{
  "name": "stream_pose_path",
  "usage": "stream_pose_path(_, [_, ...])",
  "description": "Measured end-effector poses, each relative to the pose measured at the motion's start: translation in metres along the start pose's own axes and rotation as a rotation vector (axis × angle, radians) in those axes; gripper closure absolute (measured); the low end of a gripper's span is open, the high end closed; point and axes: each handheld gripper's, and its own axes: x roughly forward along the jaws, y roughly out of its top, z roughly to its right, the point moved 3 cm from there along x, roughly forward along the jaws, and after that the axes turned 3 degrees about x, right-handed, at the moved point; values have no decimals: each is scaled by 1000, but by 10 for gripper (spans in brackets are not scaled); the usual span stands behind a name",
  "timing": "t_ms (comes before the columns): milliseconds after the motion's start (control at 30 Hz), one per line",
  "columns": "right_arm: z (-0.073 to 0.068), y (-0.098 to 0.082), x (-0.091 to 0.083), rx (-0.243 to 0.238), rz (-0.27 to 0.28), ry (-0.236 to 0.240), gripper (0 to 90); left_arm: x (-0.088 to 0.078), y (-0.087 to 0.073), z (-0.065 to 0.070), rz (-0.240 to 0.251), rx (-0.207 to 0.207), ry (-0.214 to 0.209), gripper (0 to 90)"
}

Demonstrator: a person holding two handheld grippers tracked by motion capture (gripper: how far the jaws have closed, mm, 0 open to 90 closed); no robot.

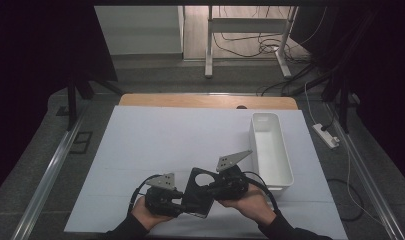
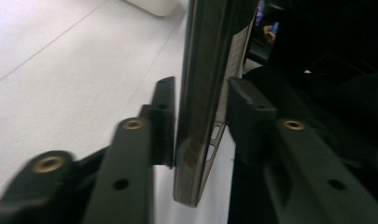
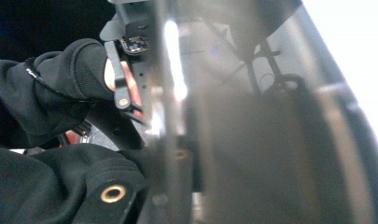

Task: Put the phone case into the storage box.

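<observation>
A flat black plate (image 1: pixel 195 196) with a round hole near its top is held up just above the white table cover, near the front edge. My left gripper (image 1: pixel 182 201) is shut on its lower left part. My right gripper (image 1: pixel 210 188) is shut on its upper right part, beside the hole. In the left gripper view the plate (image 2: pixel 200 93) stands edge-on between the two pads (image 2: pixel 163 116), which press on both faces. In the right gripper view the glossy plate (image 3: pixel 252 140) fills most of the frame, blurred, and hides one jaw. The person's left hand (image 3: pixel 60 93) shows beyond it.
A long white bin (image 1: pixel 271 150) lies along the right side of the white table cover (image 1: pixel 165 140), a little right of my right gripper; I see nothing in it. A wooden table edge (image 1: pixel 205 101) runs at the back. Cables trail on the floor to the right.
</observation>
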Motion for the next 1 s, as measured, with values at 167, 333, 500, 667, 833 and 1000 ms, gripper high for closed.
stream_pose_path(167, [-3, 0, 1, -26, -2, 23, 862, -1, -1, -2, 3, -17, -65, 758])
stream_pose_path(333, [-5, 0, 0, -47, -4, 52, 860, -2, -1, -2, 3, -16, -123, 819])
stream_pose_path(500, [-2, 0, 1, -21, -8, 75, 843, -2, 1, 1, -23, 14, -109, 841])
stream_pose_path(667, [-1, 0, 1, -12, -8, 62, 817, -2, 2, 2, -33, 25, -80, 843])
stream_pose_path(833, [0, 1, 0, -13, 12, 10, 719, -4, 4, 3, -37, 35, -26, 845])
stream_pose_path(1000, [3, 2, -1, -25, 28, -59, 606, -4, 4, 2, -45, 34, 17, 844])
